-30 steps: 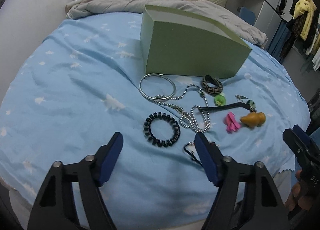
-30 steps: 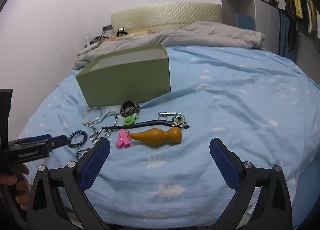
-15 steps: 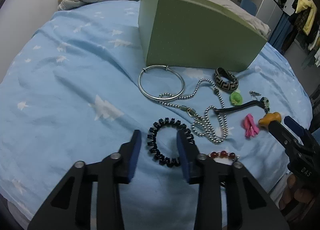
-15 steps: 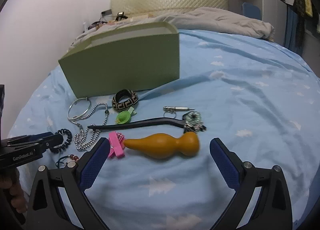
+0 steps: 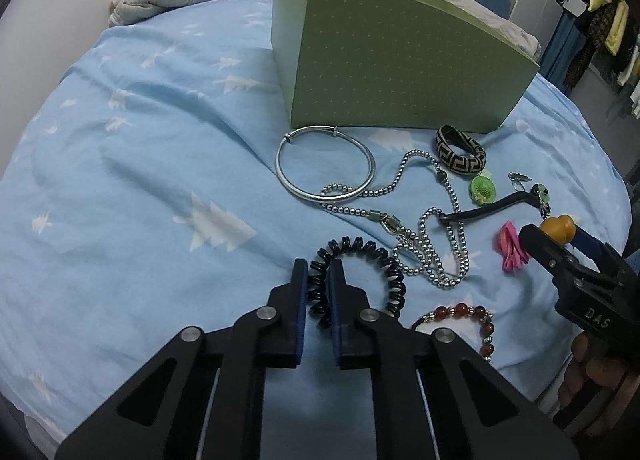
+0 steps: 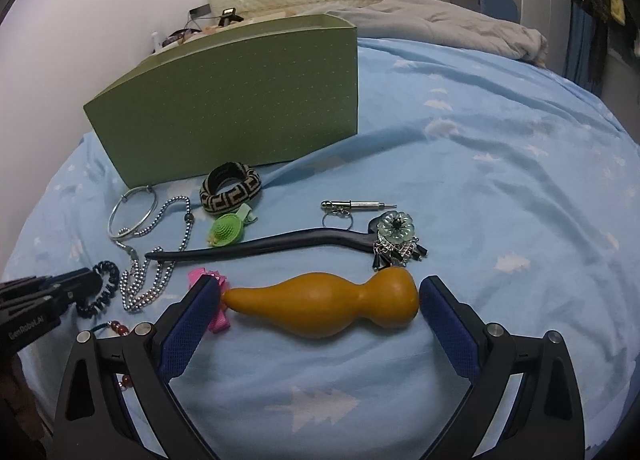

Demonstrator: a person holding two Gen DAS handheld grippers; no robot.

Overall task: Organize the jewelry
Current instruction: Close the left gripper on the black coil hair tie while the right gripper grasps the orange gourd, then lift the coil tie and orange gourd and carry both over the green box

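My left gripper is shut on the near left part of a black coiled hair tie that lies on the blue bedspread. My right gripper is open, its fingers on either side of an orange gourd lying lengthwise between them, close to its ends. A green box stands behind the jewelry. In front of it lie a silver bangle, a silver bead necklace, a patterned bracelet and a red bead bracelet.
A green hat clip, a pink bow, a black hair stick with a green flower charm and a small metal key-ring tool lie around the gourd. A grey blanket is heaped at the head of the bed.
My left gripper moved forward and closed on the black hair tie. My right gripper moved in around the gourd and narrowed its opening.
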